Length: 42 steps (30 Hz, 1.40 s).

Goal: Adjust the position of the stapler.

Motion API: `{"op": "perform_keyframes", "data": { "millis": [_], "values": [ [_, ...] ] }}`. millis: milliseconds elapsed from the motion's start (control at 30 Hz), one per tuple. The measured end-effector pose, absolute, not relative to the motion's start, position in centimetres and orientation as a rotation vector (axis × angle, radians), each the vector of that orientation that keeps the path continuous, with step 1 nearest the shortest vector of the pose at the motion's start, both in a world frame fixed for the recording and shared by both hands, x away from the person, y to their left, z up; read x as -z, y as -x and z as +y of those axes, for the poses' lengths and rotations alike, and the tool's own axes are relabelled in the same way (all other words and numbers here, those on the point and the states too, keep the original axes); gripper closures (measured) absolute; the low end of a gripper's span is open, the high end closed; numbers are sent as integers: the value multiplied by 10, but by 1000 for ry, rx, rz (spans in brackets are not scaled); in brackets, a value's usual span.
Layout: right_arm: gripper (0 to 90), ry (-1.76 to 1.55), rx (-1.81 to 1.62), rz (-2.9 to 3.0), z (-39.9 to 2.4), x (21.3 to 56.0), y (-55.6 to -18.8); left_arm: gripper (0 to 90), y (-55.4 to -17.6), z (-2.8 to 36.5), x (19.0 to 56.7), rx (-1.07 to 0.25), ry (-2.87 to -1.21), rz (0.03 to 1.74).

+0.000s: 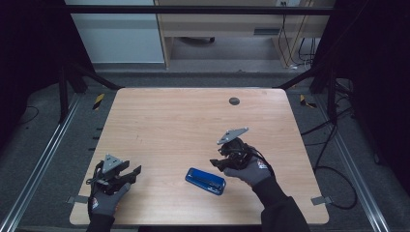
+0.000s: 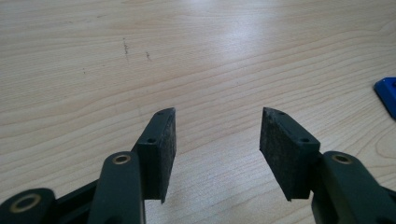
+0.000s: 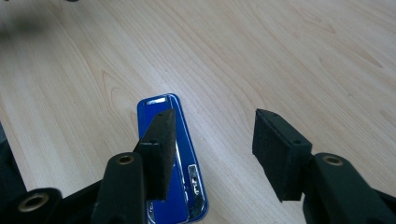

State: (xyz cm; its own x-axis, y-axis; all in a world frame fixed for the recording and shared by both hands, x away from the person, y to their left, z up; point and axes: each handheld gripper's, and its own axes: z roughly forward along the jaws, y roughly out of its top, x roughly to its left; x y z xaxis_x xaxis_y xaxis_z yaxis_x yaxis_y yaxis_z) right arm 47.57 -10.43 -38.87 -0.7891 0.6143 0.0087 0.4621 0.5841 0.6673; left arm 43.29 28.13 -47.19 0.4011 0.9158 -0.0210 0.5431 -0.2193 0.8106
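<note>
Two grippers are spreading their jaws wide: your right gripper (image 1: 218,163) is hovering just above the blue stapler (image 1: 205,181) lying flat near the table's (image 1: 183,121) front edge, while your left gripper (image 1: 136,171) is resting well apart.

We've got a blue stapler (image 1: 206,181) lying flat on the wooden table (image 1: 183,121), closed, near the front edge, angled a bit, shiny metal strip on top.

High view overlooks the table (image 1: 159,121); both gripper views skim its wood closely.
</note>
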Motion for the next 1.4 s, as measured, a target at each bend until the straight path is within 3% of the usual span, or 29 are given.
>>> {"op": "perform_keyframes", "data": {
  "millis": [1400],
  "values": [
    [542,-745,-702,2914,-64,428,-478,457,-434,278,473,-605,-1909,1244]
  ]
}}
